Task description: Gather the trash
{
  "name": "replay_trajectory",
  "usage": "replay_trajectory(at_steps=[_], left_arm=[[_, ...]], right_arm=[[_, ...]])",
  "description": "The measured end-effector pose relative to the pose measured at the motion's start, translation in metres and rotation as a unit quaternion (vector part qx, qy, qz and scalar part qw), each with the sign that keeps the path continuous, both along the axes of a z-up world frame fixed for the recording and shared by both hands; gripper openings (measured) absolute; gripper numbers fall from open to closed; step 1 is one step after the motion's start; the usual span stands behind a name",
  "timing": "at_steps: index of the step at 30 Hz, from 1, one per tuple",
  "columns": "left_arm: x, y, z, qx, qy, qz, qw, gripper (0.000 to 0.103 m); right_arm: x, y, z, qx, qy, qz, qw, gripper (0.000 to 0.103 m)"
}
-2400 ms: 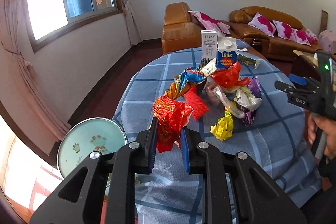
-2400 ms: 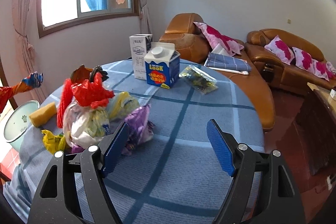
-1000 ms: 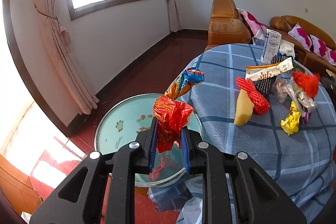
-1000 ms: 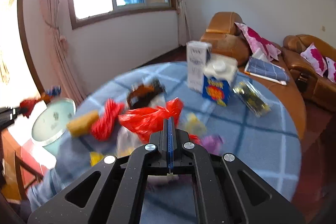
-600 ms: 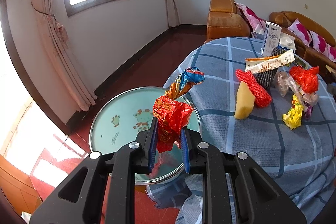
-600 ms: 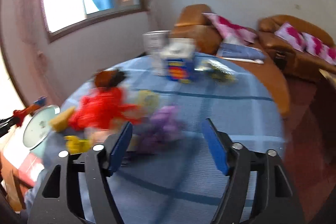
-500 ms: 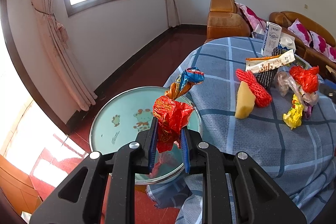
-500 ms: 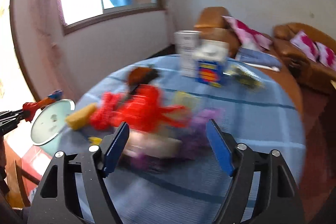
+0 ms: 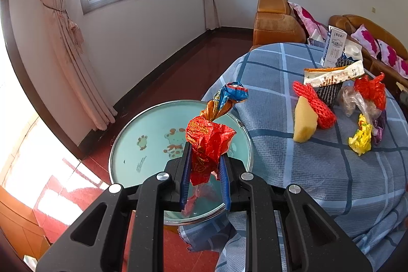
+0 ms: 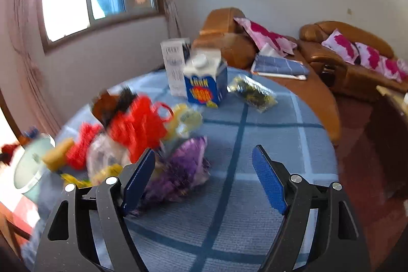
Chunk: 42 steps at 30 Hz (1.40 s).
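A: Left gripper status?
B: Pads clamped on a crinkled red foil wrapper, held above the round enamel basin.
A: Right gripper?
B: Jaws spread wide, nothing between them, above the checked tablecloth; crumpled purple wrapper just beside its left pad.

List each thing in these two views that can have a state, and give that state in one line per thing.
left gripper: shut on the red wrapper.
red wrapper: crumpled, clamped between the fingers, held over the basin.
basin: upright beside the table, mouth open.
right gripper: open, holding nothing.
blue carton: upright, cap on.
white carton: upright.
purple bag: crumpled on the tablecloth.
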<state>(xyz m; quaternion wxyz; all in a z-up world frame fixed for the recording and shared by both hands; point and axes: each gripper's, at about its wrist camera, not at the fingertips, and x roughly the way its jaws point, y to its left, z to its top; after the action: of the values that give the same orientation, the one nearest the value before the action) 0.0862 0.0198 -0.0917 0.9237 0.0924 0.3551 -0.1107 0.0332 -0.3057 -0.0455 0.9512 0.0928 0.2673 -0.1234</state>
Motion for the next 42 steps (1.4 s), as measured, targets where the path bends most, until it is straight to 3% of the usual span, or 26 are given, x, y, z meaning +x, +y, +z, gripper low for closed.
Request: replay_trajectory(at_steps=[4,7,8,9,10,13,20,25,32,42], left_arm=[[-0.001,0.002,0.002,0.002,-0.004,0.003,1.0000,0.020],[-0.001,0.002,0.002,0.003,-0.004,0.004,1.0000,0.020],[-0.001,0.002,0.001,0.004,-0.003,0.003,1.0000,0.020],[-0.001,0.002,0.001,0.004,-0.003,0.002,1.0000,0.020],[-0.001,0.002,0.001,0.003,-0.002,0.001,1.0000,0.020],[-0.001,0.002,0.002,0.001,-0.002,0.000,1.0000,0.020],[-0.001,0.006,0.008,0.007,-0.011,0.007,0.9999,0.020],[-0.004,0.014,0.020,0.022,-0.032,0.021,0.9990,0.020],[-0.007,0.028,0.024,0.050,-0.042,0.045,0.9969,0.020],[-0.005,0.043,0.019,0.100,-0.047,0.072,0.9913,0.020]], right_arm=[[0.030,0.015,0.006,0.007,-0.008,0.023,1.000,0.078],[0.062,0.019,-0.010,0.032,0.025,0.036,0.999,0.077],[0.069,0.018,-0.017,0.042,0.038,0.037,0.998,0.071],[0.073,0.016,-0.026,0.052,0.050,0.038,0.997,0.058],[0.074,0.015,-0.030,0.063,0.053,0.047,0.995,0.026],[0.062,0.021,-0.021,0.043,0.034,0.063,0.996,0.017],[0.047,0.033,0.026,-0.001,-0.019,0.088,0.996,0.014],[0.061,0.062,0.043,-0.024,-0.033,0.130,0.991,0.014],[0.087,0.111,0.047,-0.054,-0.040,0.189,0.980,0.014],[0.121,0.175,0.027,-0.110,-0.020,0.265,0.958,0.014]])
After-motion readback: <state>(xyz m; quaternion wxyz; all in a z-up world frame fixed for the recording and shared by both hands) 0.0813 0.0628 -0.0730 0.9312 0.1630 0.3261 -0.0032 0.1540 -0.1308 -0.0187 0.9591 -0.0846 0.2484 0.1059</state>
